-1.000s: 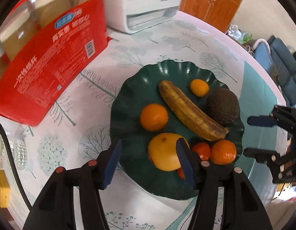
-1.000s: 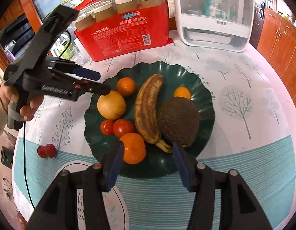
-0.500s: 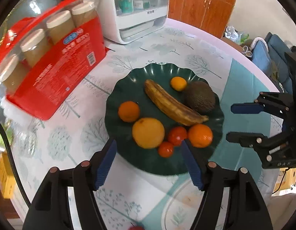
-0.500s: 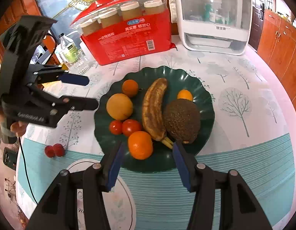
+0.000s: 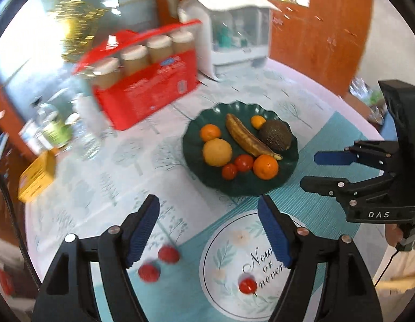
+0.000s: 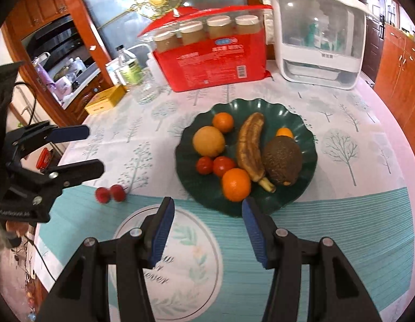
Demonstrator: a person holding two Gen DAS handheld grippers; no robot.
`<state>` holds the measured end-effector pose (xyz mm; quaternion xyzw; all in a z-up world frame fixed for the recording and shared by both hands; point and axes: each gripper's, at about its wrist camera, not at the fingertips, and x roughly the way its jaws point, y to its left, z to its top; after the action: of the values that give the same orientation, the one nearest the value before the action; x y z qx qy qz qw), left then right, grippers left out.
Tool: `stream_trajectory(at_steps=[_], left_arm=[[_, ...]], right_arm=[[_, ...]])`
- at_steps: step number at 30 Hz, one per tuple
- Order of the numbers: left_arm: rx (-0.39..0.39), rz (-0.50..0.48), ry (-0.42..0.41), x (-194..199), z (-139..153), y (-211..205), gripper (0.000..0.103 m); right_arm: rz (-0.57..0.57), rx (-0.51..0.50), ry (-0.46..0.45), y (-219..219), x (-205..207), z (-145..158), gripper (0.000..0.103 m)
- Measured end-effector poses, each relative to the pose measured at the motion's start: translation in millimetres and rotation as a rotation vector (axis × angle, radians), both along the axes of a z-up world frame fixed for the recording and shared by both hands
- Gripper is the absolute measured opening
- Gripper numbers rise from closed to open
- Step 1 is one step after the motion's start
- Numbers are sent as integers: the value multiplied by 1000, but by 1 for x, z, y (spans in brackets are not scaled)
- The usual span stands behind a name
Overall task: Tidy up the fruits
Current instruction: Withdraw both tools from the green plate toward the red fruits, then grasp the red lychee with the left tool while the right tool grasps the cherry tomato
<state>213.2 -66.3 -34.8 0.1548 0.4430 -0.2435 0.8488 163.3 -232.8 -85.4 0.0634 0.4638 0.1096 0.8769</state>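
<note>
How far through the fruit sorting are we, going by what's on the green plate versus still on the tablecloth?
Mostly done: the green plate holds the banana, avocado, yellow round fruit, three oranges and two tomatoes. Nothing is in hand: the left gripper is opening with nothing between its pads, and the right gripper is open and empty. Left: three small red fruits on the tablecloth.

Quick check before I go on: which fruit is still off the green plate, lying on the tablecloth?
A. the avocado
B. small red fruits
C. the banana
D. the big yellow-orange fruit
B: small red fruits lie on the tablecloth beside the green plate, while the banana, avocado and big yellow-orange fruit sit on the plate.
</note>
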Motion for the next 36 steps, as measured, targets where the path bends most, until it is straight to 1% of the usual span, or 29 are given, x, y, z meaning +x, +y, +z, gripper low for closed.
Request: stream_trajectory(at_steps=[3,8,13,16,19,22,28,31,36], left_arm=[[-42,87,-15,-20,12,19,79],[-47,224,-72,-51,23,48,81],[-90,345,-46,-71,18,80,81],[-75,400,-46,-79,9,94,81],[-40,426,-47,-81,0,101,81],[-35,452,-50,-83,-10,111,81],[-16,478,-25,-70,-37,125,81],[-14,481,-6,-61,-51,131,81],[-10,482,49,-42,-78,139,81]], right_arm=[[23,3,-16,7,-9,9,53],[70,9,-41,24,-24,20,53],[125,11,-44,45,-35,22,53],[152,6,-35,58,-39,17,53],[178,4,-18,70,-39,9,53],[203,-2,2,83,-39,-1,53],[233,-25,51,106,-37,-27,53],[242,-27,86,113,-34,-44,53],[258,-34,155,121,-28,-75,53]])
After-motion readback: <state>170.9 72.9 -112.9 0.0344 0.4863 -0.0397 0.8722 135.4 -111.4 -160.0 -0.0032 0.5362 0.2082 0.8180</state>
